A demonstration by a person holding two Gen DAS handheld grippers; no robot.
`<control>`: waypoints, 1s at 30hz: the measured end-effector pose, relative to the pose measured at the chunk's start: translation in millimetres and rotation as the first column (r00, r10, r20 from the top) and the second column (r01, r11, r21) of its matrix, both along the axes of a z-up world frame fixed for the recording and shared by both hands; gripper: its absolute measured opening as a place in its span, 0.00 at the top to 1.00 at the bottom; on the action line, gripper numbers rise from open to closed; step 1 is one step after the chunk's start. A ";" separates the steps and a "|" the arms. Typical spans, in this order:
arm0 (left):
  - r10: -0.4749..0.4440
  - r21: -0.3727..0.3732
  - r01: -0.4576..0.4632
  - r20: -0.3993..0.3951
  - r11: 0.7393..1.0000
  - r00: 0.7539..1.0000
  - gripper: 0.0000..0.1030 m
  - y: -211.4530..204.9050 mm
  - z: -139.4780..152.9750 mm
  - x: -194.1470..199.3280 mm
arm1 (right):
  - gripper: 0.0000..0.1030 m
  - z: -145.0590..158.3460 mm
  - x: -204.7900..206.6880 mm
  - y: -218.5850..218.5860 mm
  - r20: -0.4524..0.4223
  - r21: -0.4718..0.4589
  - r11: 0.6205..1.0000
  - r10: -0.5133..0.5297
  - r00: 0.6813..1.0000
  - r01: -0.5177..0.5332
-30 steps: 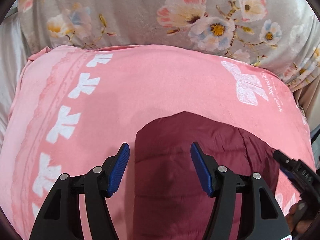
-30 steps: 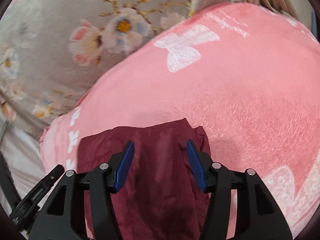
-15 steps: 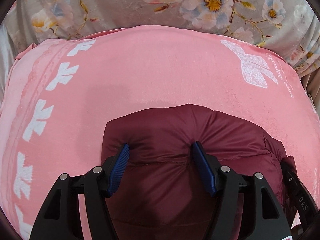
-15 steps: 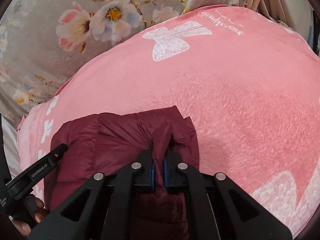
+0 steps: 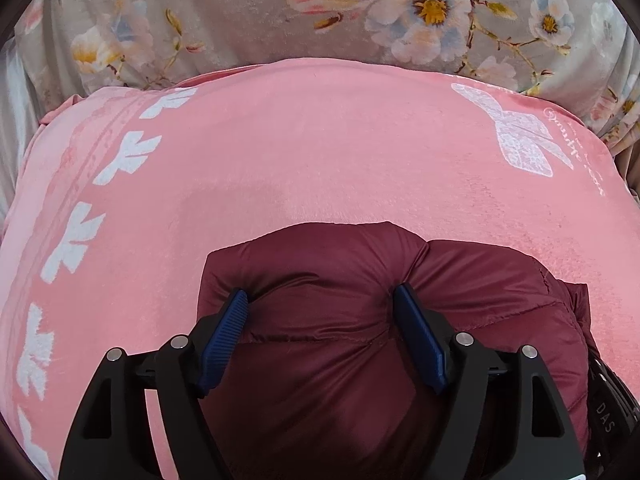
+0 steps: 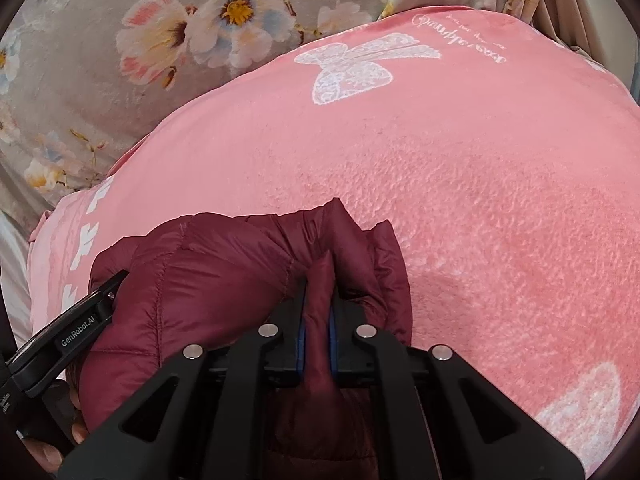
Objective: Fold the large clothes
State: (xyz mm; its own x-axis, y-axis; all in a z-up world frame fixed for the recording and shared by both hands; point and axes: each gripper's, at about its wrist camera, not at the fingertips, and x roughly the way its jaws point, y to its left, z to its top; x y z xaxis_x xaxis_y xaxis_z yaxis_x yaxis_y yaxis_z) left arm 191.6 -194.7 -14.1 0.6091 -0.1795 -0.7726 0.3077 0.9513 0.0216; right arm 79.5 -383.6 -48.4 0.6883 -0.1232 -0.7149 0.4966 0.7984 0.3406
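The maroon puffer jacket (image 5: 340, 344) lies bunched on the near part of the pink blanket (image 5: 320, 152). The right gripper (image 6: 318, 320) pinches a fold of it; the left gripper (image 5: 320, 320), jaws wide, presses into the padding. Mid-fold: next, the left likely needs to clamp.

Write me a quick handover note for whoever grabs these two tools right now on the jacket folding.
Right tool: shut on a pinched ridge of the maroon puffer jacket.
Left tool: open, fingers pressing into the jacket's padding, not clamped.
The jacket lies bunched at the near edge of the pink blanket, floral sheet beyond.
Done: right-side grip taken.
Left: probably close the left tool on the fabric, then make the fold and flatten it.
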 end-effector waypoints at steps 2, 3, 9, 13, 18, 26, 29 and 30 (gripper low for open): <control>0.001 0.006 -0.002 0.011 1.000 1.000 0.28 -1.6 -1.6 -0.4 | 0.95 -0.5 0.6 1.6 0.001 -0.013 1.000 0.000 1.000 0.000; 0.001 0.012 -0.001 0.018 1.000 1.000 0.28 -2.4 -2.5 -0.8 | 0.95 -0.6 0.6 2.1 0.001 -0.017 1.000 0.001 1.000 -0.001; 0.002 0.022 -0.003 0.041 1.000 0.999 0.28 -4.3 -5.5 -2.5 | 0.95 -1.3 0.5 4.4 0.004 -0.031 1.000 0.000 1.000 0.000; 0.003 0.026 -0.004 0.049 1.000 0.999 0.28 -4.4 -6.8 -3.2 | 0.95 -1.5 0.9 4.0 0.007 -0.030 1.000 -0.001 1.000 0.002; 0.004 0.030 -0.006 0.055 1.000 0.998 0.28 -5.3 -7.5 -2.9 | 0.95 -2.3 0.4 4.4 0.014 -0.028 1.000 -0.003 1.000 0.003; -0.012 0.015 0.012 0.021 1.000 1.000 0.27 -0.2 -3.4 -2.8 | 0.93 2.4 -7.6 -4.9 0.018 0.040 0.998 0.045 0.999 -0.045; -0.045 -0.009 0.045 -0.023 0.999 0.999 0.27 16.9 11.0 -13.0 | 0.76 19.0 -35.5 -4.5 0.036 0.065 0.995 0.069 0.997 -0.071; -0.058 -0.035 0.056 -0.044 0.998 0.997 0.27 26.8 18.2 -20.6 | 0.72 24.5 -48.7 -2.9 0.041 0.073 0.994 0.080 0.996 -0.083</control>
